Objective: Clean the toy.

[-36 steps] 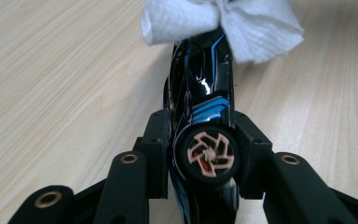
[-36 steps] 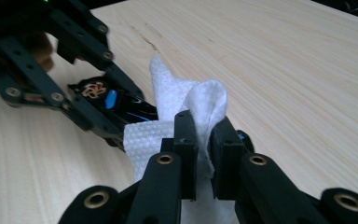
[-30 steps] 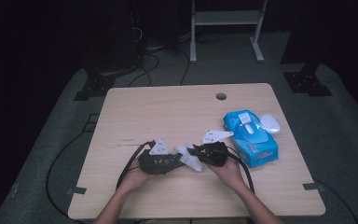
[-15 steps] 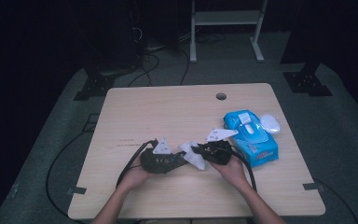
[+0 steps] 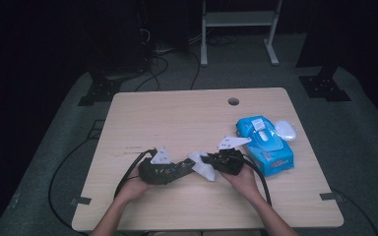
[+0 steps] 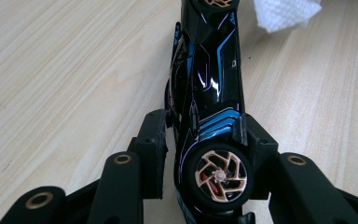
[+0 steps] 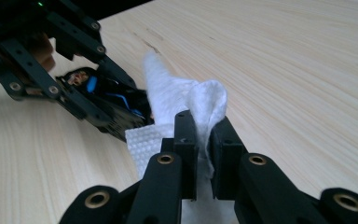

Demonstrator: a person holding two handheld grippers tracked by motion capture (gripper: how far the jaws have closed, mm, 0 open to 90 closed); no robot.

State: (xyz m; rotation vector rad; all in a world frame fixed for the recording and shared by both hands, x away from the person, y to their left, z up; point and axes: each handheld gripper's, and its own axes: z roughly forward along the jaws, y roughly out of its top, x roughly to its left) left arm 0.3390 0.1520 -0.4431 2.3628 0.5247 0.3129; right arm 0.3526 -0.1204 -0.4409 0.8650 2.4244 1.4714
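The left gripper [image 5: 189,167] is clamped on a black toy car [image 6: 205,93] with blue stripes and gold wheels, held just above the wooden table [image 5: 177,123] near its front edge. The right gripper [image 5: 211,161] pinches a white wet wipe [image 7: 191,102] – its cloth touching the car's far end – with the blue wipes pack [image 5: 266,145] lying just beside it
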